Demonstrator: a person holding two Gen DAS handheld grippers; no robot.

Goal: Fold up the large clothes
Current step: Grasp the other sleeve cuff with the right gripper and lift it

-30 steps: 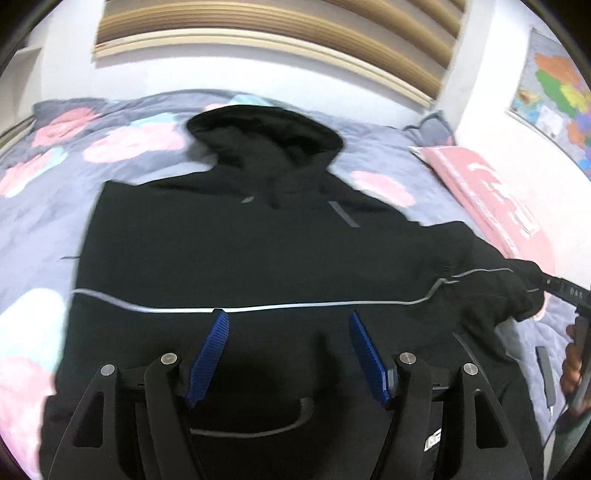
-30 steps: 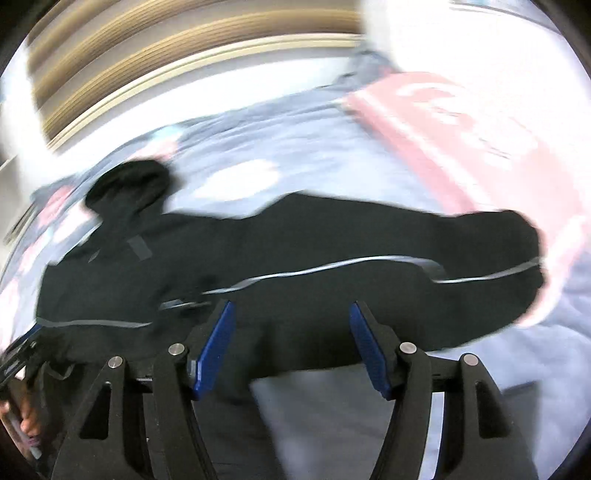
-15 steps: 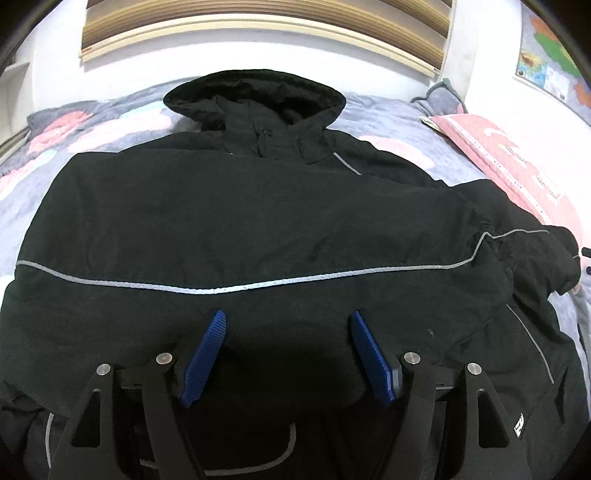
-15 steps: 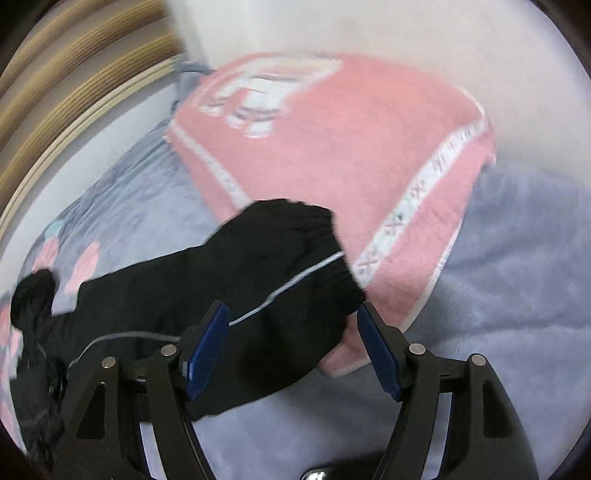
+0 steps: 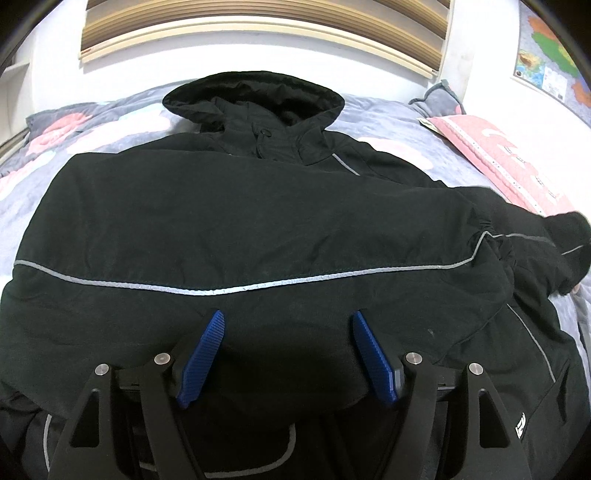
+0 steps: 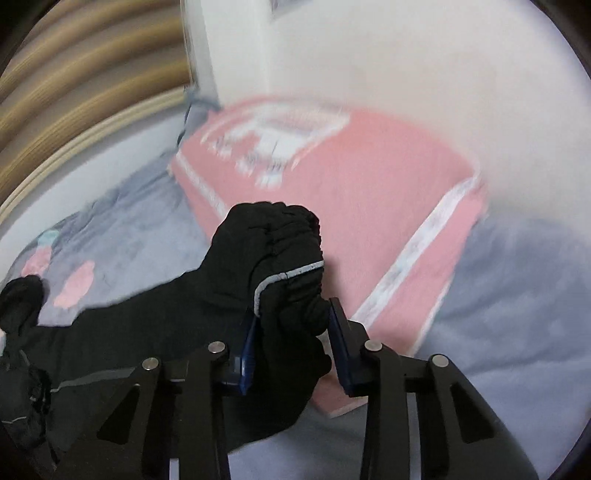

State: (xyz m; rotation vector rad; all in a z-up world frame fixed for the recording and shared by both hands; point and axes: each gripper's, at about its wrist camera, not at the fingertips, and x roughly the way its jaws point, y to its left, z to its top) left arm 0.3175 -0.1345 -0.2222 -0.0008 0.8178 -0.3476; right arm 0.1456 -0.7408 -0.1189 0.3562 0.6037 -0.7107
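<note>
Left wrist view: a black jacket lies spread on a bed with a grey, pink-patterned cover.
Hood: the hood points toward the headboard.
Folded sleeve: one sleeve lies across the body, its grey stripe running side to side.
Left gripper: the left gripper hovers over the lower jacket, blue fingers spread wide, holding nothing.
Right wrist view: blurred by motion.
Right gripper: the right gripper is narrowed onto the gathered cuff of the other sleeve.
Background: a pink pillow lies behind the cuff, beside a white wall.
</note>
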